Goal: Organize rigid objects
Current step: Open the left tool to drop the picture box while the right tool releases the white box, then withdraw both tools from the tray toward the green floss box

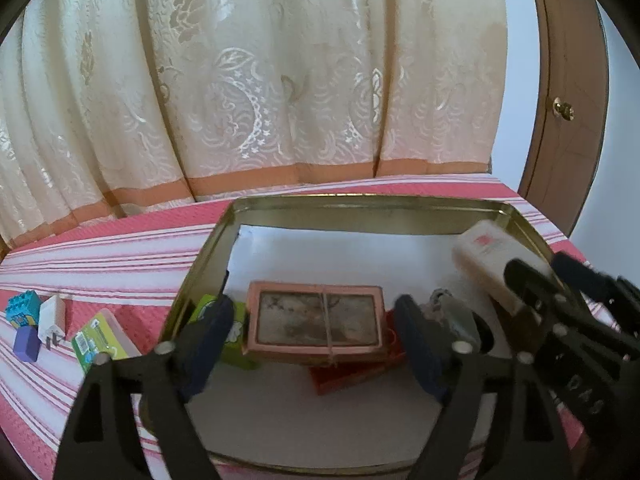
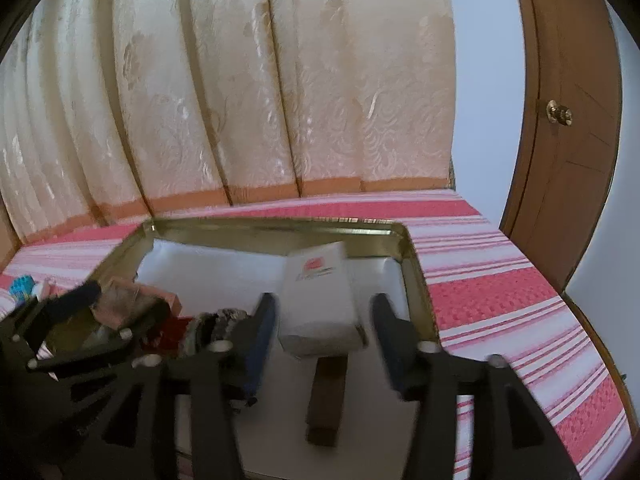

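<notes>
On the far left of the striped worktop, a blue brick, a purple block, a white charger and a green packet are lying close together, outside the gold tin. Inside the tin, the left tool is hanging released, its fingers spread either side of a pink framed box that is sitting on a red box, with a green box touching its left side. Just to the right, a grey stone is lying. Further right, the right tool is standing released, its fingers apart from a white box that is resting tilted over a brown bar on the tin's white liner.
</notes>
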Demonstrator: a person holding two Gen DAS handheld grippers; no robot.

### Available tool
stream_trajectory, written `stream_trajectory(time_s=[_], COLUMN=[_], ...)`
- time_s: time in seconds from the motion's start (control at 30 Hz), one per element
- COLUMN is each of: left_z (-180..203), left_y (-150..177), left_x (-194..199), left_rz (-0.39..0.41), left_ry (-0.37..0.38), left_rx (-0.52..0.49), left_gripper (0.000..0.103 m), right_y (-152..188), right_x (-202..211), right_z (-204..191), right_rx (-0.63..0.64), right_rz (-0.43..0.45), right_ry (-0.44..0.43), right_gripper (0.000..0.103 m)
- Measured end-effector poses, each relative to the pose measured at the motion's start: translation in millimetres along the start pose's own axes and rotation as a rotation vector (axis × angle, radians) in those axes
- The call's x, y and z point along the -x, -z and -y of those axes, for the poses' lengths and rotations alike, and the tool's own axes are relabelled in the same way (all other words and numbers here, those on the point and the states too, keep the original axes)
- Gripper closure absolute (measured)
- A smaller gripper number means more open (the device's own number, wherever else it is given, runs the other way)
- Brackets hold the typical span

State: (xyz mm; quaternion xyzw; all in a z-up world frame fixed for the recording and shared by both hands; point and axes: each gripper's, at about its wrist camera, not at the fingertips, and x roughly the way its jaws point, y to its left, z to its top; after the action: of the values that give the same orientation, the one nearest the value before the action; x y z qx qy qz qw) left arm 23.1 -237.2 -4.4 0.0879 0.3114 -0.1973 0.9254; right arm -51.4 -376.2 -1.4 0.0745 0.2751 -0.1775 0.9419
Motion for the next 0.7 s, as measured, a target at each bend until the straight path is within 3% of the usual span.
stream_trajectory(time_s=[0.03,0.07,0.1,0.23,0.5,0.7], left_z=[-3,-4,-6,-6,-21,-38], left_y=[1,2,3,4,8,10], left_x=[4,6,10,21,30,38], left_rz=[0.019,0.035,0.051,0.107,0.135,0.17], left_ry=[-0.006,0.003,0.012,-0.023,-0.057,-0.111], left_rx=[0.013,0.02,0.025,-0.007,0.027,0.059], left_gripper=[0.005,0.001,0.0,0.0,0.0,0.0], right_y=[-1,-3,-4,-6,-5,-1], right_x=[4,8,14,23,18,32], right_z=[3,6,11,22,31,35], right_rx=[-0.013,-0.028,-0.059,-0.127,-0.196,-0.22], right_rz=[0.026,0.049,0.083,0.151,0.137,0.231], right_ry=[0.012,0.013,0.004,-0.002,-0.011,0.016], right_gripper=[0.031,0.016,0.01,0.009,0.009,0.009])
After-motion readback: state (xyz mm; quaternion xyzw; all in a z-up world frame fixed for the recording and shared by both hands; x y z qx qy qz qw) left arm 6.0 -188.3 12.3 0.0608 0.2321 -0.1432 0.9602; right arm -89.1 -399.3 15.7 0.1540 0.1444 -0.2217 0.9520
